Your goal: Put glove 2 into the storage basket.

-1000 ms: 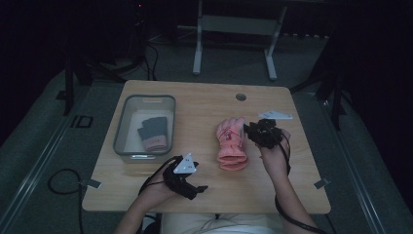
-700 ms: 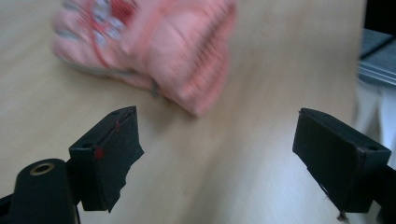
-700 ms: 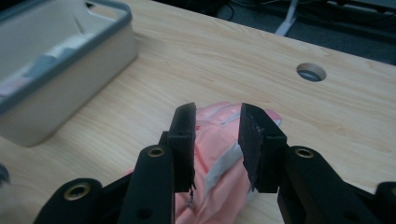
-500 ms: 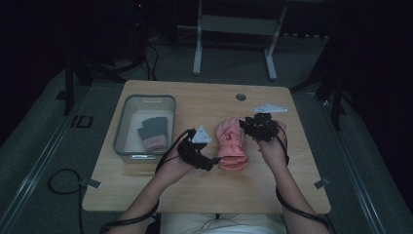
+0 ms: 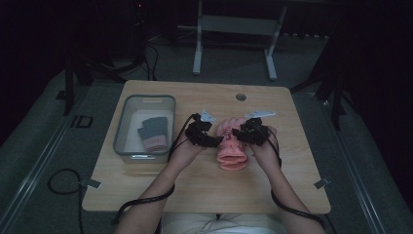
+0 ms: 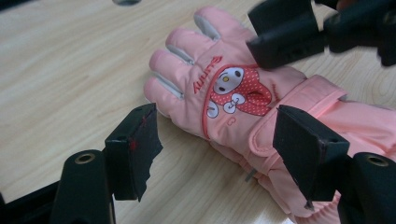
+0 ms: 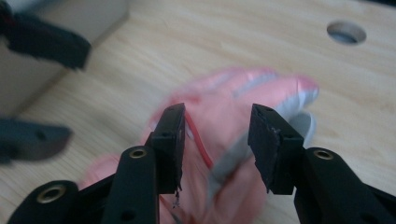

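Both hand-held grippers have closed in on the pink glove (image 5: 232, 146).
Left hand-held gripper (image 6: 219, 149) gapes at nine o'clock; right hand-held gripper (image 7: 217, 140) straddles padded, quilted fingers, jaws apart.

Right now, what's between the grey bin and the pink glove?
In the high view, the left claw and the hand holding it sit between the grey bin and the pink glove, over bare wood.

surface: light wooden table (image 5: 146, 190), rounded corners, round cable hole (image 5: 241, 97) near far edge | on it, left part: grey plastic bin (image 5: 122, 131) holding dark folded gloves | on it, middle: pink glove (image 5: 231, 155) lying flat, cuff toward the person, cartoon patch facing up | front part bare wood
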Tool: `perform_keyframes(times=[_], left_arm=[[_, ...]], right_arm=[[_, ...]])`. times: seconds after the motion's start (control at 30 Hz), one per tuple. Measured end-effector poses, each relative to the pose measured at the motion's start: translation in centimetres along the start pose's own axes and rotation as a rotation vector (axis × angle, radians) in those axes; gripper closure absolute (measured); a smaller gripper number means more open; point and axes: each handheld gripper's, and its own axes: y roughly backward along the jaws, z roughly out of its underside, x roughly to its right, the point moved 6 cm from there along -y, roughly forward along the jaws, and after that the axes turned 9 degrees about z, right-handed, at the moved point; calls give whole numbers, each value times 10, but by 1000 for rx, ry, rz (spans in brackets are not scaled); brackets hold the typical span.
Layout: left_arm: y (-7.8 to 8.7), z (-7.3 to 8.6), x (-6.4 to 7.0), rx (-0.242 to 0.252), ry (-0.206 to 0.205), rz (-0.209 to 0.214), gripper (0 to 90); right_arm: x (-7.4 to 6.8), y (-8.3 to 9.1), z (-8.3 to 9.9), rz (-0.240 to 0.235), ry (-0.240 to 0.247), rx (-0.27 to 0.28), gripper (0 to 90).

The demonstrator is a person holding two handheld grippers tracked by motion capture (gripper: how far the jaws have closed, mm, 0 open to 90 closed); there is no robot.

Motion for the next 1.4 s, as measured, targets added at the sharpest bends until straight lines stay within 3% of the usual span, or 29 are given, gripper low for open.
perform_keyframes(times=[0.13, 0.23, 0.33, 0.43, 0.63, 0.77, 0.8, 0.83, 0.87, 0.93, 0.97, 1.07, 1.1, 1.23, 1.4], left_arm=[[-7, 4, -4, -29, 12, -8, 277], [-14, 4, -4, -30, 45, 28, 261], [-27, 4, -4, -58, 99, 75, 239], [-40, 5, -5, -86, 129, 71, 229], [-64, 13, -13, -109, 246, 93, 257], [-78, 19, -18, -84, 336, 162, 309], [-80, 20, -18, -76, 358, 205, 373], [-82, 21, -18, -68, 380, 243, 373], [-83, 22, -18, -58, 394, 263, 410], [-83, 22, -16, -52, 398, 297, 498], [-82, 22, -15, -52, 389, 300, 613], [-79, 18, -8, -52, 336, 259, 683], [-78, 17, -7, -55, 336, 259, 722], [-70, 11, -4, -57, 325, 272, 745], [-56, 4, -3, -45, 294, 262, 753]], right_arm=[[14, -8, 24, -14, -29, -59, 539], [19, -11, 32, -37, -37, -83, 532], [20, -12, 36, -51, -35, -100, 530], [21, -16, 40, -73, -29, -127, 531], [25, -22, 47, -131, -77, -179, 525], [29, -29, 52, -191, -148, -200, 510], [30, -30, 53, -206, -157, -202, 511], [30, -30, 53, -206, -157, -202, 511], [31, -30, 53, -218, -173, -208, 511], [32, -32, 55, -242, -193, -213, 522], [31, -32, 55, -250, -181, -197, 559], [29, -31, 55, -244, -172, -171, 605], [27, -28, 55, -237, -176, -141, 643], [26, -22, 54, -247, -206, -118, 671], [22, -16, 45, -245, -195, -97, 686]])
